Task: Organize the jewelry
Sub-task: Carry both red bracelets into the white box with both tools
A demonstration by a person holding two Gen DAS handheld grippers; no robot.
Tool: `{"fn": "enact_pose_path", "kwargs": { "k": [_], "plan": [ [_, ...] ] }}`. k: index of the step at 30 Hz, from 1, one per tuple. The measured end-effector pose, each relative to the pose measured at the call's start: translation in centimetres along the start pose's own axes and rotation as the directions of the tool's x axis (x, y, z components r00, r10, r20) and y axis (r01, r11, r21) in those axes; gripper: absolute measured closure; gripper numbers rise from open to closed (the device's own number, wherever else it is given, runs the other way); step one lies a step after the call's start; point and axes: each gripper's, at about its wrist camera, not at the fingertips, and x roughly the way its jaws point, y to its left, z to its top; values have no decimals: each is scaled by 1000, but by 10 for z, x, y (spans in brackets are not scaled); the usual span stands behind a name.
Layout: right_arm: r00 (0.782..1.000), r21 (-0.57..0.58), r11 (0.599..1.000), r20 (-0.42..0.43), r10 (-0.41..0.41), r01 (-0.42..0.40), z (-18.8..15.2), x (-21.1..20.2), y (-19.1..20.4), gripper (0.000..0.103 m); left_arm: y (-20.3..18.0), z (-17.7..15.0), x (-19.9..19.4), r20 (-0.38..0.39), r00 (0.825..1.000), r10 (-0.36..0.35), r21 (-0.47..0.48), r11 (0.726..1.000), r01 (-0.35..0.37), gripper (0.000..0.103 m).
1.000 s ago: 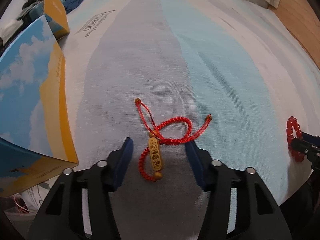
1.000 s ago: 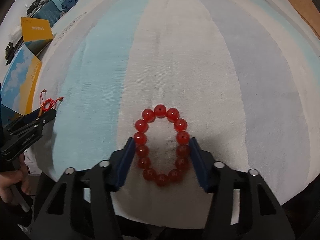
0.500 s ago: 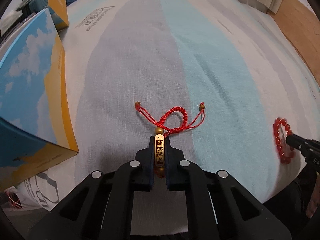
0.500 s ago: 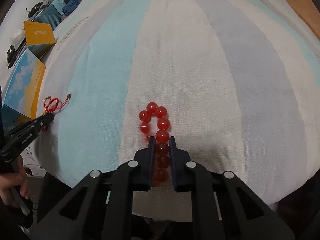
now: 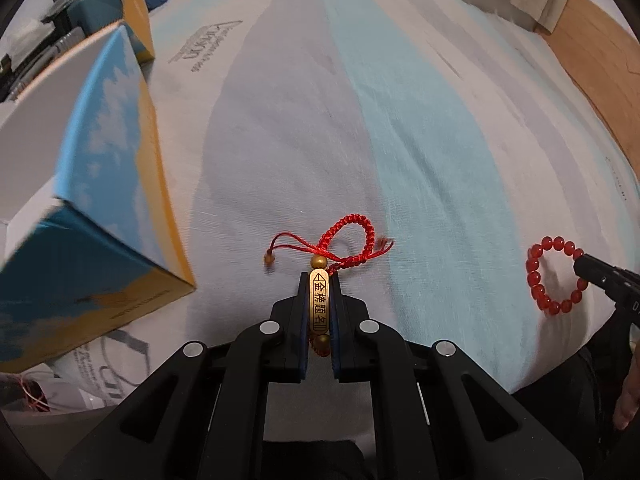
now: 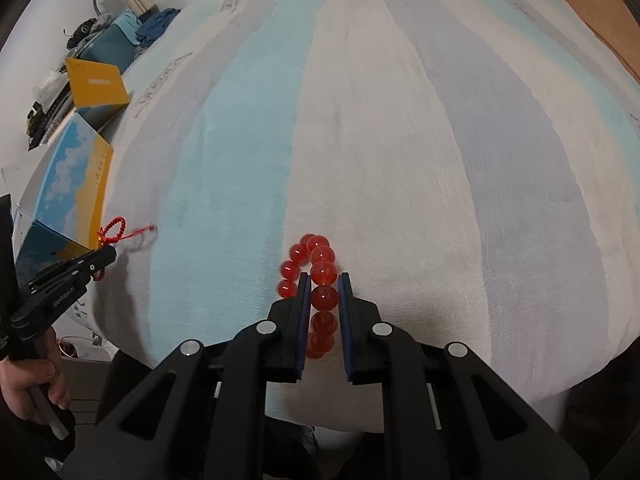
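On the striped bedsheet (image 5: 360, 128), the open blue-and-yellow box (image 5: 92, 184) stands at the far left, its flap raised behind it. Its inside is turned away from both cameras, so whether anything lies in it cannot be told.

Just right of the box, the left gripper (image 5: 319, 300) is clamped tight on the gold plate of the red cord bracelet (image 5: 348, 240). The plate stands upright between the blue pads, a gold bead at each end, and the braided loop and loose cord ends spill forward over the sheet, near the box's front corner.

Well to the right of the box, the right gripper (image 6: 323, 300) is pinched closed on the red bead bracelet (image 6: 316, 264). One run of beads sits squeezed between its pads; the others bunch to the left of the fingertips, above the sheet.
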Motion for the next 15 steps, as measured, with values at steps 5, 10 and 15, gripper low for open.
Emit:
{"fn": "enact_pose_path", "kwargs": {
  "k": [5,10,15],
  "plan": [
    [1000,-20,1000,19,21,-20,5,-11,17,90,6,1,-20,9,1000,16,-6,1000,-16,96],
    [999,-43,998,33,35,-34,10,-20,34,90,11,4,-40,34,999,29,-16,999,-28,96],
    [998,-66,997,47,49,-46,18,-27,49,90,19,7,-54,43,998,36,-33,999,-35,96]
  ]
}}
